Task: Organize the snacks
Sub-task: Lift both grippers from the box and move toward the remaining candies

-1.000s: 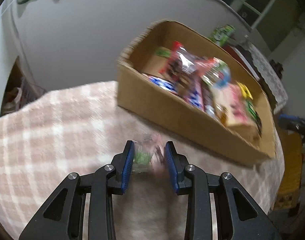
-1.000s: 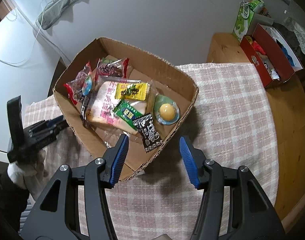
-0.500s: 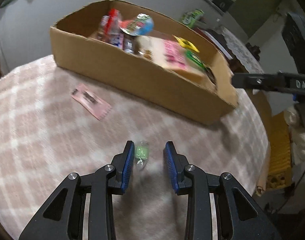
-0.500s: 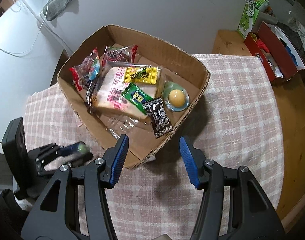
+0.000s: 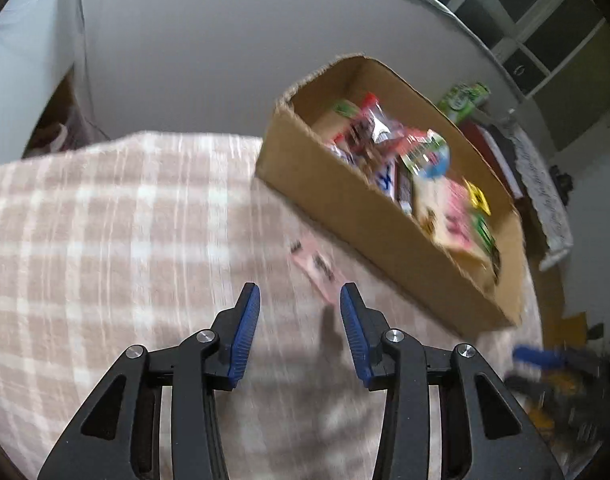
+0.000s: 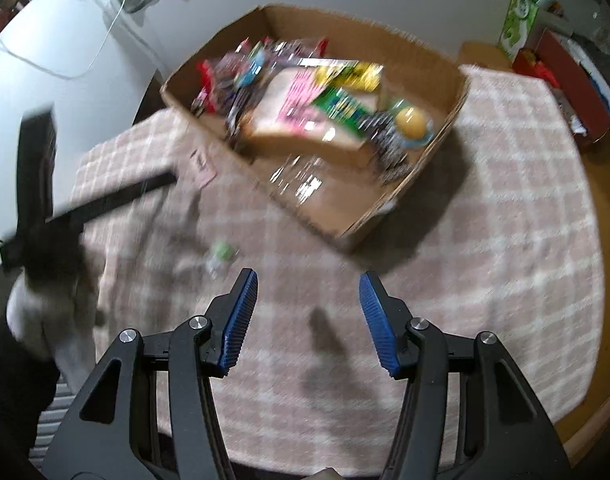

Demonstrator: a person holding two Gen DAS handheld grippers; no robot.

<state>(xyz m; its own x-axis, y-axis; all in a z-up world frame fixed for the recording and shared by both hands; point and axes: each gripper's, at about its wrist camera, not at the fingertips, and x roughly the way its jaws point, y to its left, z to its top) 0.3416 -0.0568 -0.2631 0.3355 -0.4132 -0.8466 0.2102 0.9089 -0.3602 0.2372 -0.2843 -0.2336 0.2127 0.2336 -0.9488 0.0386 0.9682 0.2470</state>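
A cardboard box [image 5: 345, 208] packed with several snack packets stands on the pink checked tablecloth [image 5: 105, 240]. My left gripper [image 5: 299, 296] hovers over the cloth with its jaws opening and nothing between them. A pink packet [image 5: 317, 268] lies flat just ahead of its right finger, beside the box. In the right wrist view a small green candy [image 6: 223, 254] rests on the cloth, ahead and left of my right gripper [image 6: 308, 292], which is open and empty. The same view shows the box [image 6: 305, 204], the pink packet [image 6: 203, 166] and the blurred left gripper [image 6: 157, 184] held by a white-gloved hand [image 6: 37, 312].
A green carton [image 6: 521, 24] and a red box [image 6: 573, 80] sit on the wooden surface [image 6: 601, 208] at the far right, past the cloth's edge. A grey wall rises behind the box. Bare cloth stretches to the right of the box.
The left gripper let go of the small green candy, which now lies on the cloth, then swung away with wider jaws. The right gripper drew back from the box, still open.
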